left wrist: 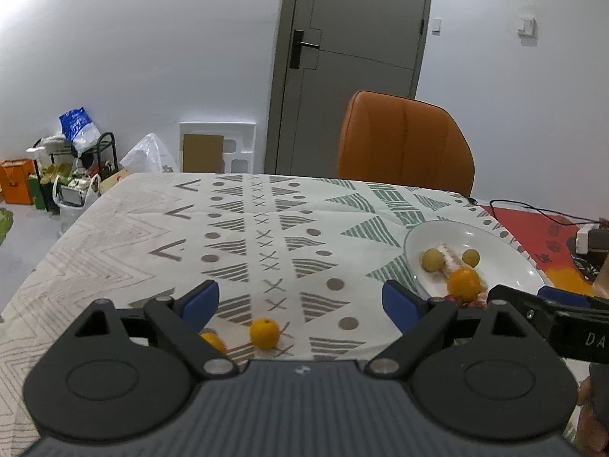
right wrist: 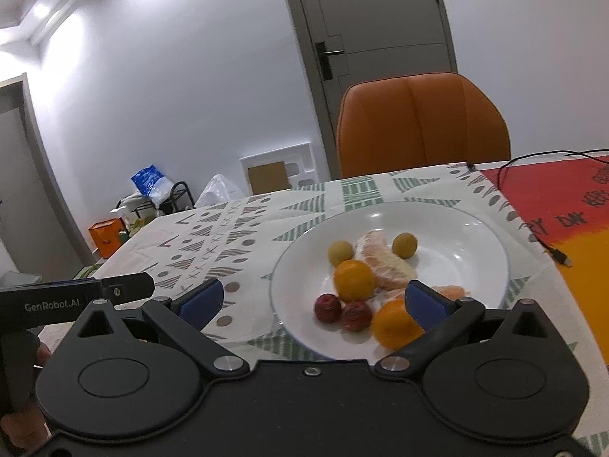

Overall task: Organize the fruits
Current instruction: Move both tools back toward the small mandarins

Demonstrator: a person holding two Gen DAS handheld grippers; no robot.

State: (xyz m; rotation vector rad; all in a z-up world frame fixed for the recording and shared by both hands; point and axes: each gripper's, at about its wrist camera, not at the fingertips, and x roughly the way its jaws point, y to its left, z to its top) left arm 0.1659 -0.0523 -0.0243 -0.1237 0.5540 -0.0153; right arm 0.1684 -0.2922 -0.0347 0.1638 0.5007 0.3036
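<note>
1. white plate (right wrist: 475, 228): landmark; holds two oranges, two red fruits, two yellow-green fruits, peeled segments.
2. loose orange (left wrist: 264, 333): on tablecloth (left wrist: 114, 228), well left of plate; likely rolls if nudged.
3. left gripper (left wrist: 300, 301): spread, empty.
4. right gripper (right wrist: 314, 299): spread, empty, at plate's near rim; near orange (right wrist: 394, 323) beside one finger, may get knocked.

- plate (right wrist: 475, 228) on tablecloth (right wrist: 247, 221), fruits (right wrist: 354, 280) in it
- two loose fruits (left wrist: 264, 333) on cloth left of plate
- chair (right wrist: 422, 122) behind table
</note>
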